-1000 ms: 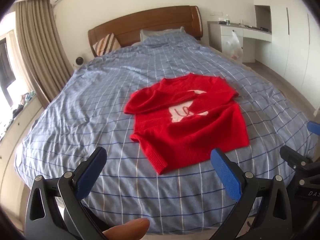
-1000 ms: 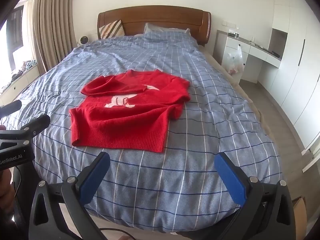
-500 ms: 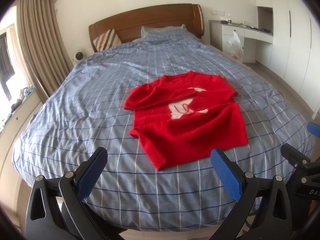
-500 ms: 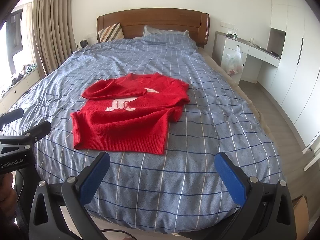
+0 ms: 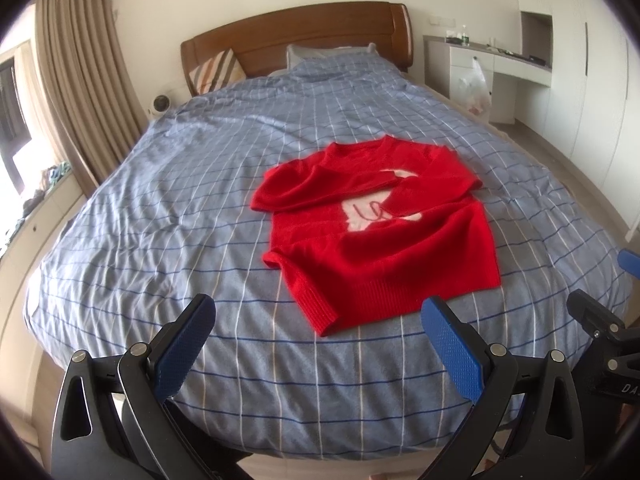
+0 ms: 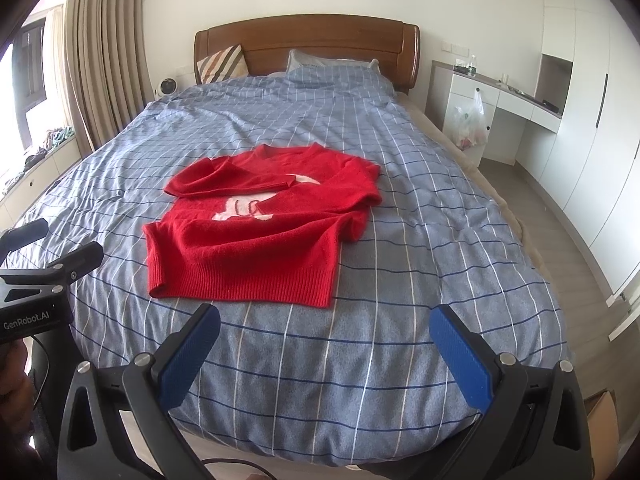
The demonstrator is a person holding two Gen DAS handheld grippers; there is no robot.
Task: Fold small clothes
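A wide bed [image 5: 168, 208] is covered by a wrinkly blue checked duvet, with plenty of bare cover all round. A fuzzy red knit sweater [image 5: 384, 248] is laid mid-bed, sleeves crossed, ribbed hem nearest. The left gripper [image 5: 318, 344] and right gripper [image 6: 324, 350] are held spread wide at the foot edge, nothing gripped.

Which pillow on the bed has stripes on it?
The striped pillow leaning on the wooden headboard, nearest the curtain. The other, the pale blue-grey pillow in the middle, is plain.
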